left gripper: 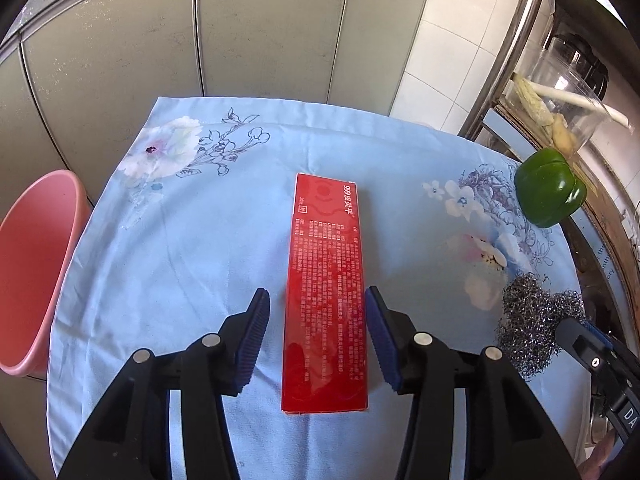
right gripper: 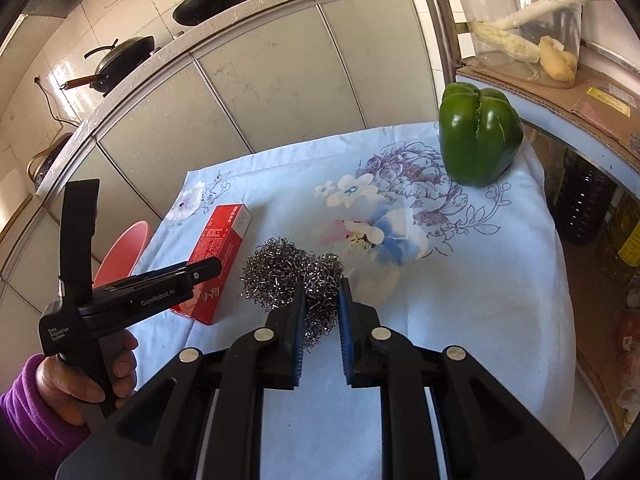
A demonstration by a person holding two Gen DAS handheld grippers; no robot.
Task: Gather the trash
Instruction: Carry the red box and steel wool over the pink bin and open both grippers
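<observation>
A long red box (left gripper: pixel 326 292) with white print lies on the blue floral cloth (left gripper: pixel 180 240). My left gripper (left gripper: pixel 316 300) is open, its blue pads on either side of the box's near half, the right pad at or near the box's edge. The box also shows in the right wrist view (right gripper: pixel 218 252), with the left gripper (right gripper: pixel 200 270) over it. A steel wool scourer (right gripper: pixel 294 276) lies right of the box. My right gripper (right gripper: pixel 322 288) has closed on its near right part. The scourer also shows in the left wrist view (left gripper: pixel 536 320).
A pink bin (left gripper: pixel 36 272) stands off the table's left edge. A green bell pepper (right gripper: pixel 478 134) stands at the far right of the cloth. Grey cabinet doors (left gripper: pixel 240 40) are behind. A shelf at the right holds a clear container (right gripper: pixel 520 28) with vegetables.
</observation>
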